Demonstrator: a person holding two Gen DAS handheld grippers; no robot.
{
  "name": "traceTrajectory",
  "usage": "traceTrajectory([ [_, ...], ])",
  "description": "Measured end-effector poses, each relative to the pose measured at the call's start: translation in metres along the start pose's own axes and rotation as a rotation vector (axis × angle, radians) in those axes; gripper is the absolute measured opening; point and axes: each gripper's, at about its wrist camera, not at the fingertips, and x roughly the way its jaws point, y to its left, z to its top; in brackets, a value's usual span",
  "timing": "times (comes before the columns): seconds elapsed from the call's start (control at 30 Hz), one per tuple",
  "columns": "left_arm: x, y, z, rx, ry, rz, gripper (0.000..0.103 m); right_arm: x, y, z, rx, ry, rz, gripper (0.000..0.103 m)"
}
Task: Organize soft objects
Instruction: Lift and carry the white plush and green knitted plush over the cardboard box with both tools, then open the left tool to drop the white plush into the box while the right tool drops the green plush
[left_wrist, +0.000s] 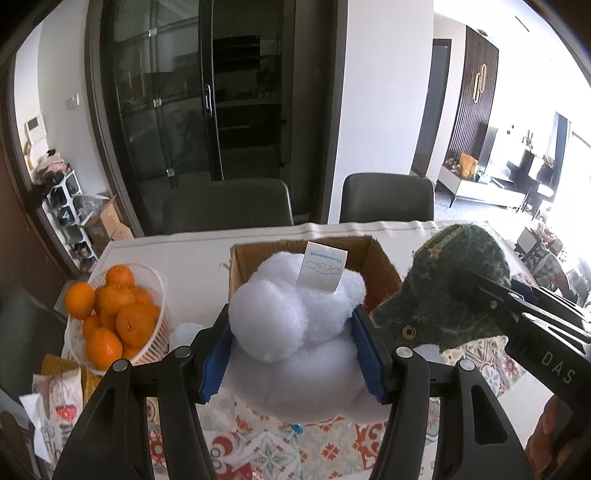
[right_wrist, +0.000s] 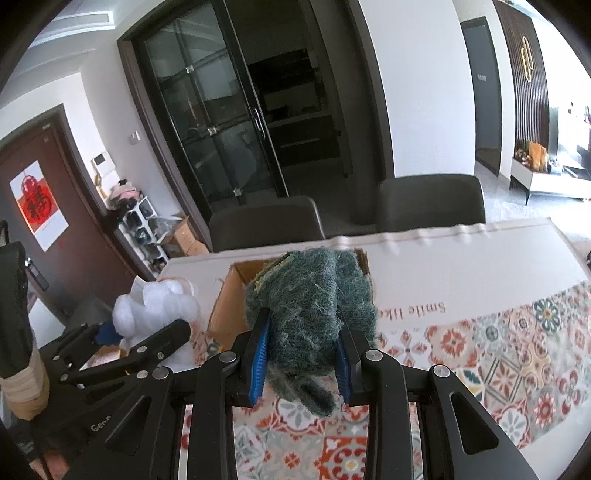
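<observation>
We have the left gripper (left_wrist: 291, 350) clamped on the plush (left_wrist: 295, 314) and the right gripper (right_wrist: 301, 354) clamped on the hat (right_wrist: 314, 314), both lifted above the counter (right_wrist: 480, 258), the box (left_wrist: 373, 258) at twelve o'clock waiting, so nothing looks stowed yet.

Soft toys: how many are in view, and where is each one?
2. The white plush is held in the left gripper; the green plush is held in the right gripper. The cardboard box may hide more.

Two soft toys, white plush (left_wrist: 295, 317) and green hat (left_wrist: 454, 291), one cardboard box (left_wrist: 380, 258), two chairs (left_wrist: 229, 203)
</observation>
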Motion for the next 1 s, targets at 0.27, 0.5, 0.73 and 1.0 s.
traceTrajectory([
  [0.27,0.02,0.008,0.027,-0.011,-0.006,-0.004,0.06,0.016,0.0,0.027,-0.007,-0.025,0.001,0.03],
  [0.5,0.051,0.017,0.041,-0.021,0.027,0.003,0.06,0.042,0.002,0.045,-0.024,-0.024,-0.001,0.025],
  [0.73,0.079,0.021,0.051,-0.018,0.064,0.004,0.06,0.065,0.004,0.063,-0.035,-0.012,0.007,0.024],
  [1.0,0.098,0.027,0.058,-0.024,0.088,-0.004,0.06,0.079,0.006,0.076,-0.054,-0.025,0.026,0.024],
])
